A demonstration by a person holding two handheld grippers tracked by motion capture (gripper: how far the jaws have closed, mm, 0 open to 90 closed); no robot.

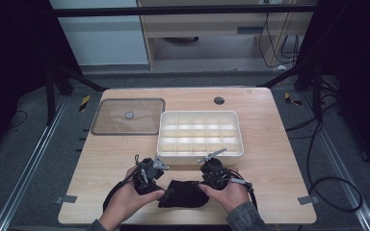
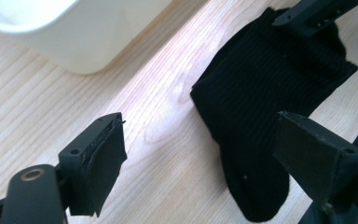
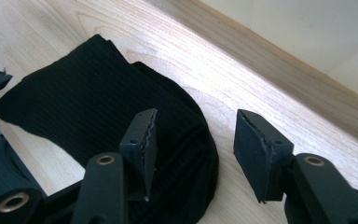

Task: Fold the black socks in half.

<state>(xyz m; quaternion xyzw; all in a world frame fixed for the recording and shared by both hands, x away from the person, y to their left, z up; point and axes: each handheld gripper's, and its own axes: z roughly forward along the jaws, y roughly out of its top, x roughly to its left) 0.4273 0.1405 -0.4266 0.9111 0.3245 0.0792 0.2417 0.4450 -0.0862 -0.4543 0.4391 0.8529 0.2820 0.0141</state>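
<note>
A black ribbed sock lies folded on the wooden table near its front edge, between my two hands. My left gripper sits at the sock's left end; in the left gripper view its jaws stand wide apart over the sock and bare wood, pressing nothing. My right gripper is at the sock's right end. In the right gripper view its jaws are open, the left one above the sock, the right one over wood. Neither holds the sock.
A white box divided into several compartments stands just beyond the grippers, its wall close in both gripper views. A clear lid lies flat at the back left. A cable hole is at the back.
</note>
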